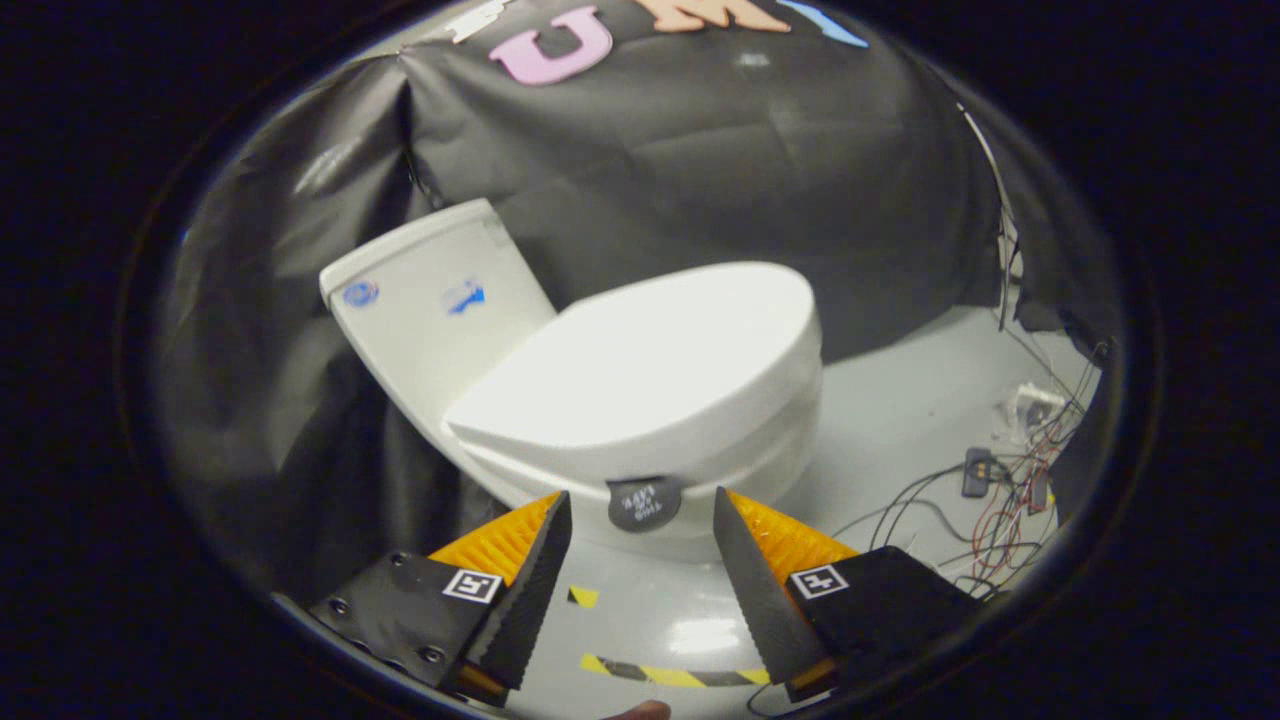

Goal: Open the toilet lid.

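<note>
A white toilet stands just ahead of my fingers, tilted in the view. Its lid [650, 365] lies down flat over the bowl [700, 480]. The white cistern [435, 310] rises behind the lid on the left. A small dark round tab [644, 502] sticks out from under the lid's near edge. My gripper [643, 505] is open, and the tab sits between the two fingertips with a gap on each side. Neither finger touches the lid or the tab.
The grey floor [900, 420] stretches to the right of the toilet, where a tangle of wires and small boxes [1000, 480] lies. Yellow and black tape strips [670, 675] mark the floor below my fingers. Black cloth hangs close behind the toilet.
</note>
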A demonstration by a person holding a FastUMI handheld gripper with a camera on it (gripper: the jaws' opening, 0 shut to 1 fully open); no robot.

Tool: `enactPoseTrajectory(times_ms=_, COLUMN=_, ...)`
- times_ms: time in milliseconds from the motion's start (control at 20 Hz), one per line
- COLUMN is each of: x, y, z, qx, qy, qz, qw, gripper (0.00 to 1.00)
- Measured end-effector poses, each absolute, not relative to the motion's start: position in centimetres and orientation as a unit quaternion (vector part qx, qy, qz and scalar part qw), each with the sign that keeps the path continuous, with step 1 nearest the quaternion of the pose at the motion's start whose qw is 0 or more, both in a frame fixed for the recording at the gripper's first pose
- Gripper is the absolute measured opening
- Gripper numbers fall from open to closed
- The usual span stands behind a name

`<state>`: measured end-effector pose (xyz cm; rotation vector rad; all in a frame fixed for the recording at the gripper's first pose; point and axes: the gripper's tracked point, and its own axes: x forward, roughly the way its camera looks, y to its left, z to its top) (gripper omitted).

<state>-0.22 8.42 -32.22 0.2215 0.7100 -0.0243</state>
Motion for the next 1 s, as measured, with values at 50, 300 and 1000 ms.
enactPoseTrajectory(times_ms=50, x=-0.4, y=8.3, z=-33.1, qx=0.104, qy=0.368, qz=-0.017, qw=0.924, gripper=0.86)
enactPoseTrajectory(times_ms=300, x=1.5, y=10.0, z=-32.1, qx=0.194, qy=0.323, qz=0.003, qw=0.926, gripper=0.75)
enactPoseTrajectory(times_ms=1000, x=3.0, y=8.9, z=-32.3, qx=0.326, qy=0.277, qz=-0.014, qw=0.904, gripper=0.53)
